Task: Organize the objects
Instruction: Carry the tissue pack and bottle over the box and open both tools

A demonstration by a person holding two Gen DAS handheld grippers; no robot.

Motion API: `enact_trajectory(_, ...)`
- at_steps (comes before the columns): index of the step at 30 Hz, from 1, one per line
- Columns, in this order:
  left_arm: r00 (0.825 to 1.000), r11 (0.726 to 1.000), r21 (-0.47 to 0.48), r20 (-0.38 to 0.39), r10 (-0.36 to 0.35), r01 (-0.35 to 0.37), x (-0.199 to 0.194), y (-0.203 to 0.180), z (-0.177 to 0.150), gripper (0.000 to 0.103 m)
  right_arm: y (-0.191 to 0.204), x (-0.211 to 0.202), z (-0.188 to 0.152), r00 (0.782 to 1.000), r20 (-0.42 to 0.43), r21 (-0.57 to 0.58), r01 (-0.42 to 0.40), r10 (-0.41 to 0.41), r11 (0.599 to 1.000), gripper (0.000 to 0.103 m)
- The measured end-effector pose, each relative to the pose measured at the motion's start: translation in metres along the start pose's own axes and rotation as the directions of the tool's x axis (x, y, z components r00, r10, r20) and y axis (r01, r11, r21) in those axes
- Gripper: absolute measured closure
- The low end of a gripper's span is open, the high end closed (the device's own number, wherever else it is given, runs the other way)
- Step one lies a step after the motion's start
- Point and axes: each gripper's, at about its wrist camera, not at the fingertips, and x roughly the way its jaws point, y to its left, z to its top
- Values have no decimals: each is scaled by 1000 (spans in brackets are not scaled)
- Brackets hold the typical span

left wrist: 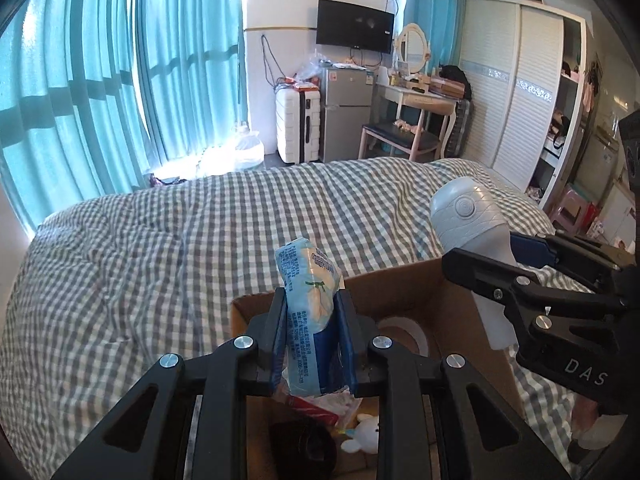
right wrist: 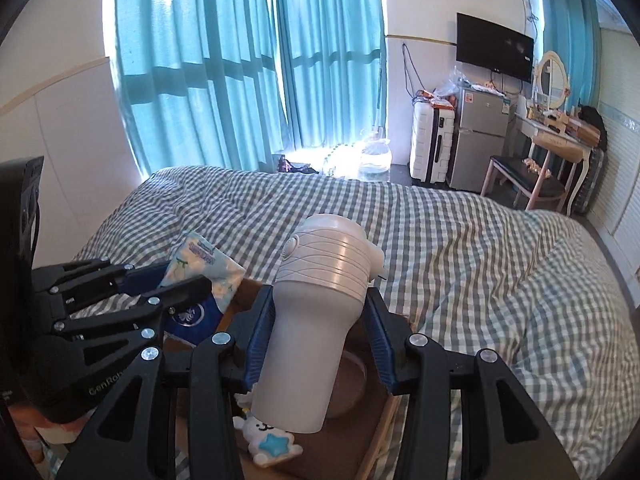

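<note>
My left gripper [left wrist: 314, 304] is shut on a light blue tissue pack [left wrist: 310, 280] and holds it upright above an open cardboard box [left wrist: 400, 284] on the bed. My right gripper [right wrist: 320, 304] is shut on a grey hair dryer [right wrist: 320, 316], held over the same box [right wrist: 384, 420]. The hair dryer also shows in the left wrist view [left wrist: 468, 220] at the right, and the tissue pack in the right wrist view [right wrist: 204, 268] at the left. Inside the box lie a white plush toy [right wrist: 272, 440], a tape roll [left wrist: 404, 332] and a dark round object [left wrist: 304, 448].
The box sits on a grey-checked bed cover [left wrist: 160, 260]. Beyond the bed stand a white suitcase [left wrist: 298, 124], a small fridge [left wrist: 346, 108], a dressing table with chair [left wrist: 416, 120] and a wardrobe [left wrist: 532, 100]. Teal curtains [left wrist: 100, 80] cover the windows.
</note>
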Motion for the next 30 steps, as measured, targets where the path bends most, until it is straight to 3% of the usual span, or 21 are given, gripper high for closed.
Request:
enact_trajectory(7, 998, 998, 35, -48, -40, 42, 20, -3, -37, 80, -2, 31, -45, 995, -94, -16, -35, 33, 999, 59)
enact_trajectory(12, 997, 998, 36, -54, -50, 52, 21, 2, -43, 80, 4, 35, -52, 995, -99, -60, 1, -7, 998, 59)
enact_trajectory(22, 995, 996, 41, -74, -73, 76, 27, -3, -52, 80, 5, 46, -69, 991, -133, -65, 4, -13, 998, 59)
enact_trajectory(26, 995, 996, 36, -71, -73, 75, 28, -1, -54, 73, 2, 42, -68, 993, -115, -47, 6, -12, 999, 58)
enact_trajectory(28, 995, 997, 30, -68, -69, 71, 28, 0, -54, 68, 2, 39, -66, 995, -96, -37, 11, -14, 999, 41)
enact_trajectory(30, 996, 998, 28, -69, -60, 62, 28, -1, -52, 52, 1, 33, -62, 997, -71, -23, 20, -22, 1000, 35)
